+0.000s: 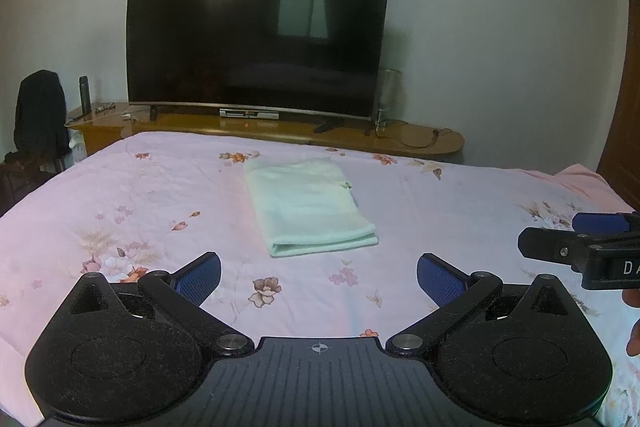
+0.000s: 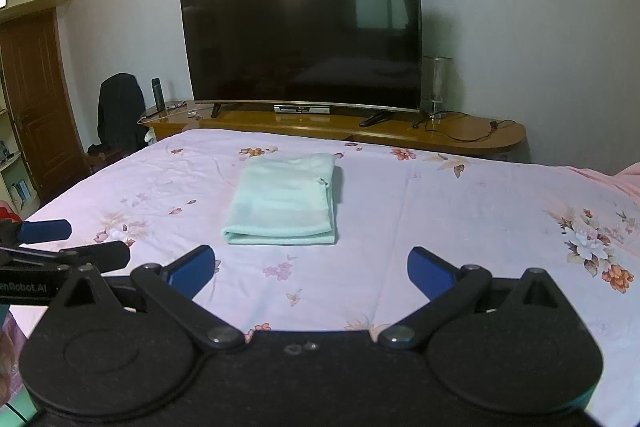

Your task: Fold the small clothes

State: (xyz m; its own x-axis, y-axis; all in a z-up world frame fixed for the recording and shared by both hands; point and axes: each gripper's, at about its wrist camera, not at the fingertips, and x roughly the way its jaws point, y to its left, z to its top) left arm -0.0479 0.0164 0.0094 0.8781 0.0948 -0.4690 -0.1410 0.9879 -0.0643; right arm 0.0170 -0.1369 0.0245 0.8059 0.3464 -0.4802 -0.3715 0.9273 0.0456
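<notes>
Big picture first: a wide bed [image 1: 120,195] under a pink floral quilt fills the lower room, and beyond its far edge a dark television [image 1: 256,35] stands on a long wooden cabinet [image 1: 420,143]. Out in the middle of the quilt lies the pale green cloth [image 1: 308,211], already doubled into a neat rectangle, its rounded fold facing the cameras and flat on the covers.

Down to the tools now. The left gripper [image 1: 319,277] hangs near the bed's near side, jaws spread wide, nothing between them, short of the cloth. The right gripper [image 2: 311,269] sits alongside, likewise gaping and empty, also clear of the fabric. Each one peeks into the other's camera from the side.

So where's the danger? If another fold is wanted, the stacked layers look easy to separate: a pinch that catches only the top ply would peel the bundle open. The quilt is soft and loose too, so a low approach could nip the bedding along with the cloth and drag both. And uneven lifts from the two sides would skew the edges.
</notes>
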